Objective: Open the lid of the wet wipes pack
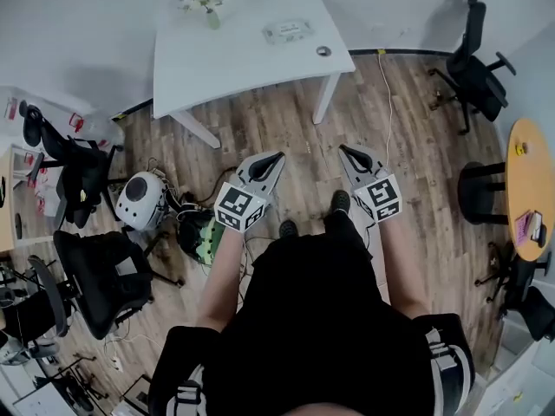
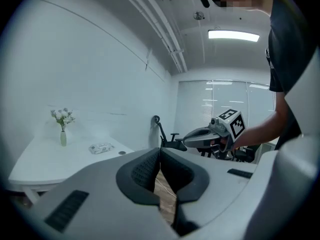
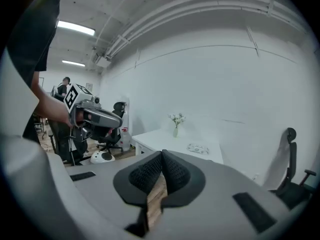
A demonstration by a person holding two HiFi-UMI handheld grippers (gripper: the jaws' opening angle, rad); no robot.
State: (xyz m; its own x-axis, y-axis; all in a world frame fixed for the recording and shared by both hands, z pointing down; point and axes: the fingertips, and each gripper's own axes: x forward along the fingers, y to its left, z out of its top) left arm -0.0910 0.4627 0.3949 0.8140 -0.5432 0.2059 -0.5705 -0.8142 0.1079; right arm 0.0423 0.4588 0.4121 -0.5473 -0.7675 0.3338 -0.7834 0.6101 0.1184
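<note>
Hovering side by side above the wooden floor [image 1: 286,128], both clenched on nothing, the left tongs [image 1: 264,166] and right tongs [image 1: 351,156] point toward the white bench [image 1: 234,63], well apart from the wet wipes pack [image 1: 288,31] lying between a flower vase [image 1: 206,0] and a small round disc [image 1: 323,51].

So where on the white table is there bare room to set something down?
The near left half of the white table is bare, from the flower vase down to the front edge. The right end is busier: wet wipes pack and a small round dark object.
</note>
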